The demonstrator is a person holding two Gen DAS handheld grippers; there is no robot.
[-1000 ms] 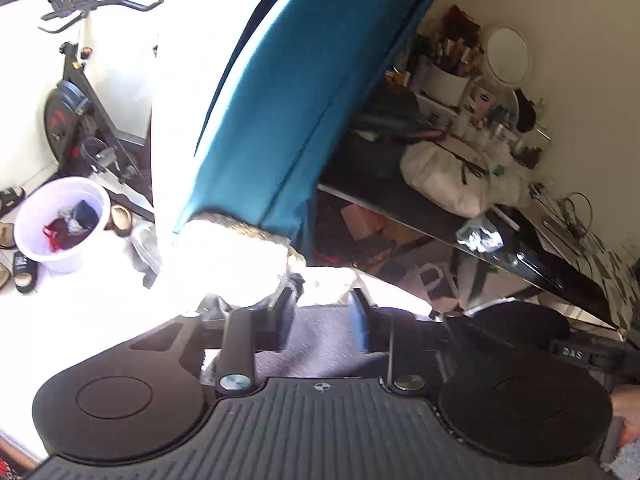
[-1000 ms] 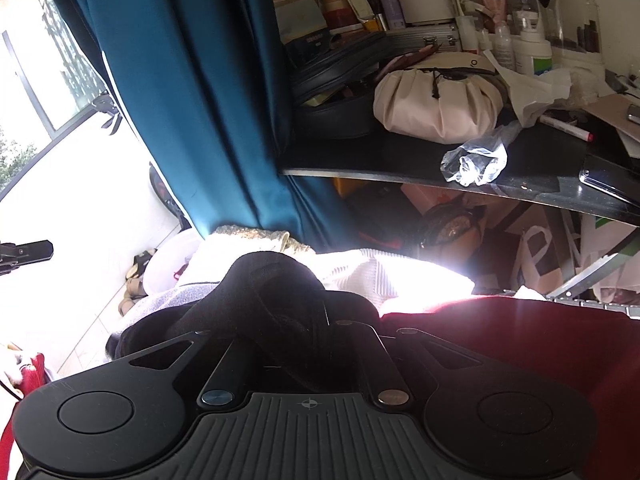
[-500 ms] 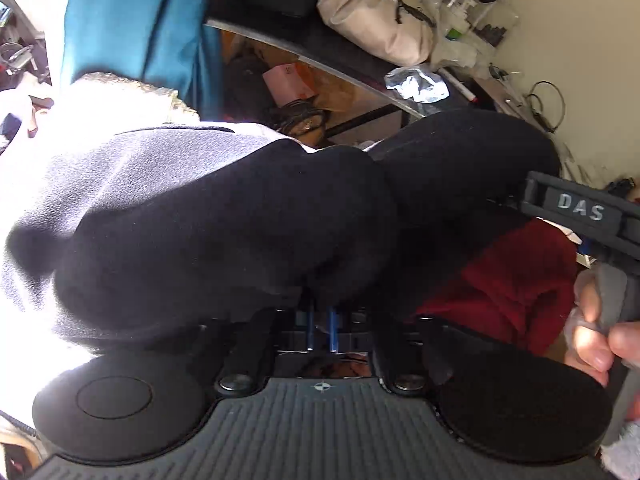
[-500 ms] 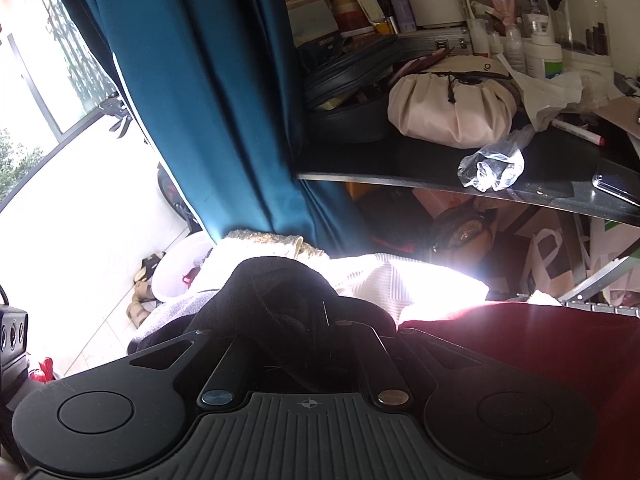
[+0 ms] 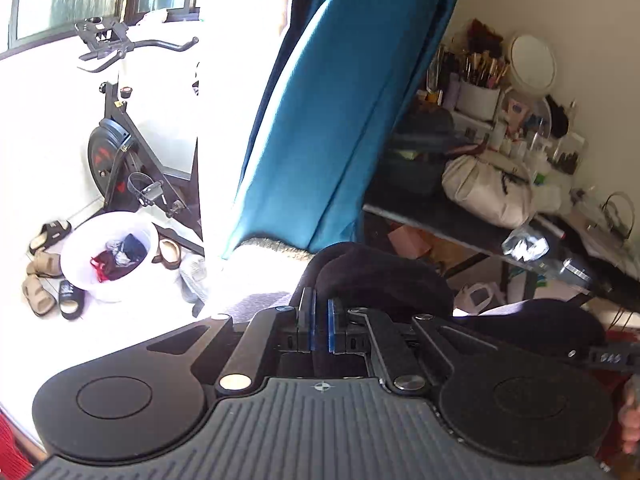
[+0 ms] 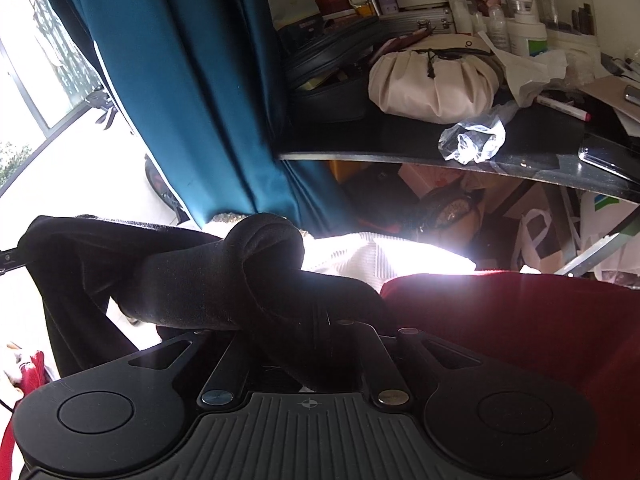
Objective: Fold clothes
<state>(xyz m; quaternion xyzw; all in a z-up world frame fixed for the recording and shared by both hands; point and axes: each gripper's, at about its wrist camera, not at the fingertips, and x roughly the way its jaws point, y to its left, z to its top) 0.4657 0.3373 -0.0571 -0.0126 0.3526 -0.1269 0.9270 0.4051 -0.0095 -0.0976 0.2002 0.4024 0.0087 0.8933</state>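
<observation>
Left tongs [image 5: 320, 322] nearly closed on black cloth; right tongs' [image 6: 304, 344] fingertips buried in cloth.

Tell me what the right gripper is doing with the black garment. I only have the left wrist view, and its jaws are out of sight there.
Observer: The black garment runs straight into the right gripper and covers its jaws, so the grip itself is hidden.
Operator: Is the cloth lying flat there?
Observer: No, it is twisted into a rounded bunch just ahead of that gripper.
Operator: Anything past that?
Observer: Bright white ribbed fabric lies just beyond the bunch.
</observation>
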